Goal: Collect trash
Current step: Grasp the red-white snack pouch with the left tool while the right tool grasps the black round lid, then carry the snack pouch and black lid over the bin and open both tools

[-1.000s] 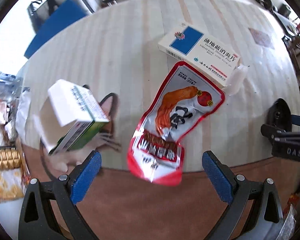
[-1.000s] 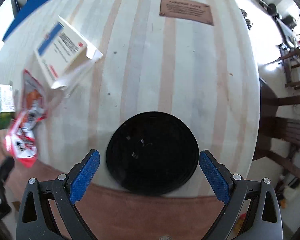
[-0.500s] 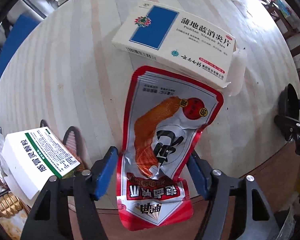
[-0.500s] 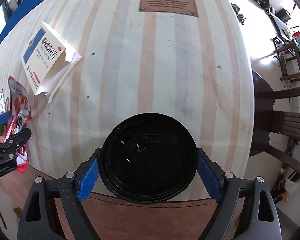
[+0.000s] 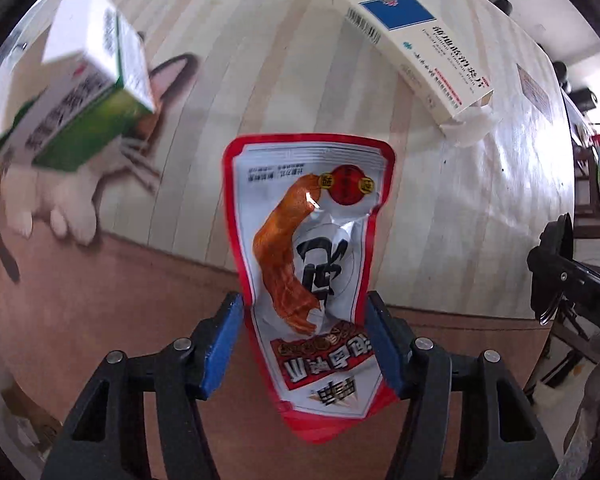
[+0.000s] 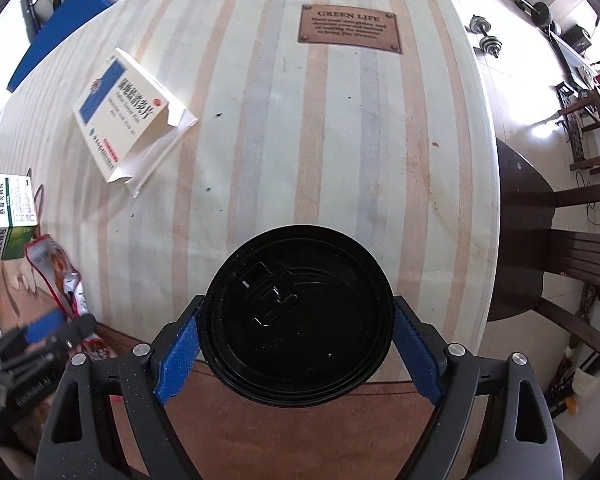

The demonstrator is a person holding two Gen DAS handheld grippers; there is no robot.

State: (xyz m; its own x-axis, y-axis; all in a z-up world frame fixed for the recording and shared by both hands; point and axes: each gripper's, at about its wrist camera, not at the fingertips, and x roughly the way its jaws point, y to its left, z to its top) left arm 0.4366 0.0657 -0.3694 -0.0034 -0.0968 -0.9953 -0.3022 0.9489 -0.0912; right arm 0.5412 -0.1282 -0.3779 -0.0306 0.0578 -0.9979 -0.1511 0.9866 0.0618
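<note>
two tools [image 5: 304, 344] [image 6: 296, 344] closed on trash (red snack pouch [image 5: 312, 264], black lid [image 6: 298, 316])

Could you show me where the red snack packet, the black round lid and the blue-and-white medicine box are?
Red snack packet [image 5: 316, 264]: left wrist view, on its printed front.
Black round lid [image 6: 296, 316]: right wrist view, on its top face.
Blue-and-white medicine box [image 6: 120, 116]: right wrist view, on its printed top.

Your left claw [image 5: 306, 346] straddles the red-and-white foil snack pouch [image 5: 314, 256], jaws closing on its sides. Beyond it on the striped counter [image 6: 340, 152] lies the white-and-blue cardboard medicine box [image 5: 416, 46]; the green-and-white carton [image 5: 76, 96] sits far left. Your right claw [image 6: 296, 342] brackets the round black plastic lid [image 6: 296, 316] at the counter's near edge.
</note>
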